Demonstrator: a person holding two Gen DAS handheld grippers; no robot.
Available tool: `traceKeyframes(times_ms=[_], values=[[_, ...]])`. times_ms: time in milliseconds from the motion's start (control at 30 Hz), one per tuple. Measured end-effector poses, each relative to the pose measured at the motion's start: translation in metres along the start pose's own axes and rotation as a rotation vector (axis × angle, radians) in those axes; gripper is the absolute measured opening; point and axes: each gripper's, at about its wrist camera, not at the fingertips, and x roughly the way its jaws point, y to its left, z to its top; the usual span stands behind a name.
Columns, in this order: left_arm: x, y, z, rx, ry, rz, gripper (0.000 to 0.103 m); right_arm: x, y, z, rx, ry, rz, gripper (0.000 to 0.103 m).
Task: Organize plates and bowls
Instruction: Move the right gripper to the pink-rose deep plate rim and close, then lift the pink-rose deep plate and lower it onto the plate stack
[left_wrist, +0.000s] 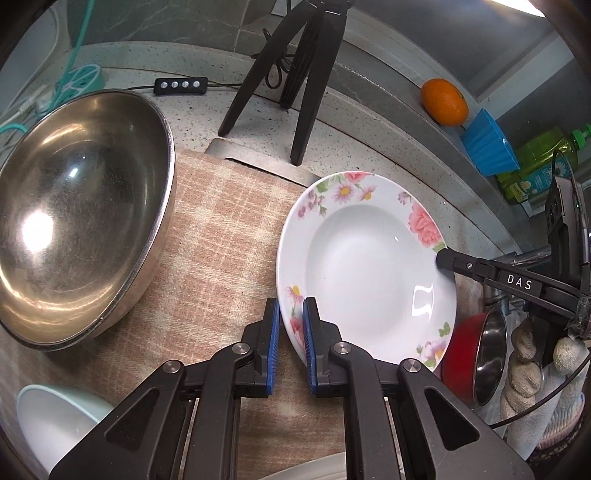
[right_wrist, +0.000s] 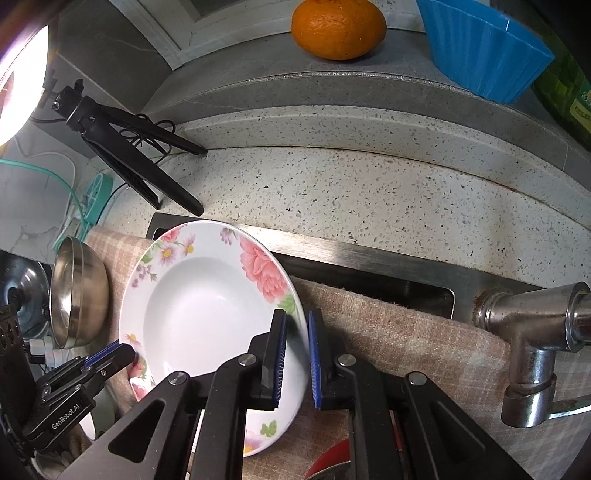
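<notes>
1. Mid-grab on the floral plate (left_wrist: 369, 266), dead centre of both views, tipped up off the checked cloth (left_wrist: 229, 221) rather than lying flat. Looks like the pick-up step of sorting plates and bowls, with nothing stacked yet as far as can be told.
2. Left tool (left_wrist: 291, 332): pressed nearly together, pinching the plate's rim at lower centre of the left wrist view, blue pads on either side of the edge.
3. Right tool (right_wrist: 297, 354): same deal, squeezed onto the opposite rim at lower centre of the right wrist view, right by the big pink rose. Shows up in the left view too, as a black finger touching the rim at right of centre.
4. So a two-handed hold, one pinch on each side of the plate.
5. Next up, probably: lift evenly, keep both pinches level so the plate doesn't twist out, then carry it to wherever the plates go. Maybe the white stack peeking in at bottom centre of the left view, but hard to tell.
6. Worth steering clear of the big steel bowl (left_wrist: 81, 214) at left, the small red bowl (left_wrist: 476, 358) at lower right, and the tap (right_wrist: 535, 350) at right of the right wrist view.
7. Glazed rim, thin pads: slippery, so no sudden moves.
</notes>
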Motion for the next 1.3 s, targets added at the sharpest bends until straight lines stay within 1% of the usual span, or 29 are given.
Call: traceKeyframes(times_ms=[400, 767, 1133, 1300], values=[[-0.009, 0.003, -0.004, 0.002, -0.014, 0.012, 0.011, -0.008, 0.006, -0.007, -0.031, -0.016, -0.006, 0.009], [-0.026, 0.004, -0.010, 0.006, -0.032, -0.011, 0.011, -0.017, 0.008, -0.016, -0.025, -0.028, 0.009, 0.009], [-0.058, 0.005, -0.020, 0.020, -0.078, -0.037, 0.011, -0.050, 0.018, -0.034, -0.031, -0.067, 0.027, 0.009], [-0.070, 0.005, -0.028, 0.026, -0.088, -0.052, 0.011, -0.066, 0.023, -0.048, -0.033, -0.083, 0.034, 0.009]])
